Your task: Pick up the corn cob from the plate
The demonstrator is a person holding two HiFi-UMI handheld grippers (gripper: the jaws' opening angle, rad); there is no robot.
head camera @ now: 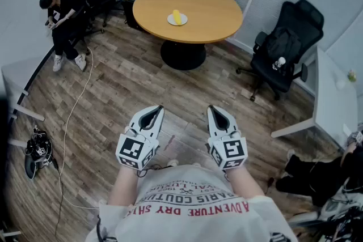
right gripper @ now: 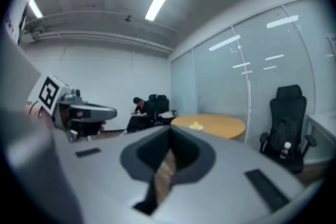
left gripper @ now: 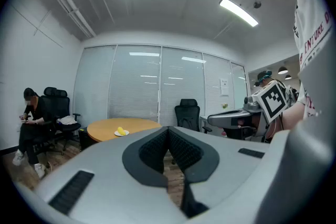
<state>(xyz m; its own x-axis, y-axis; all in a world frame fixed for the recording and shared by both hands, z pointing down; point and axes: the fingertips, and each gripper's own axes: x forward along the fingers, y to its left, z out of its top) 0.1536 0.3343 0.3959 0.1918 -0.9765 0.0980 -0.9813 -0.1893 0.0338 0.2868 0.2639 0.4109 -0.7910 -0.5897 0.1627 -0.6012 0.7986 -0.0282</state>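
A yellow corn cob (head camera: 176, 16) lies on a small white plate (head camera: 182, 22) on the round wooden table (head camera: 210, 8), far across the room from me. My left gripper (head camera: 155, 110) and right gripper (head camera: 214, 110) are held side by side over the wood floor, close to my body, both shut and empty. The left gripper view shows its pads (left gripper: 157, 147) meeting at the tip, with the corn cob (left gripper: 121, 131) small and far to the left. From the right gripper (right gripper: 169, 137), the corn cob (right gripper: 196, 125) sits on the distant table (right gripper: 215, 126).
A black office chair (head camera: 286, 48) stands right of the table. A person (head camera: 59, 20) sits on black chairs at the back left. A white desk (head camera: 334, 99) is at the right. A cable (head camera: 74, 116) runs over the floor at the left, near a dark bag (head camera: 37, 151).
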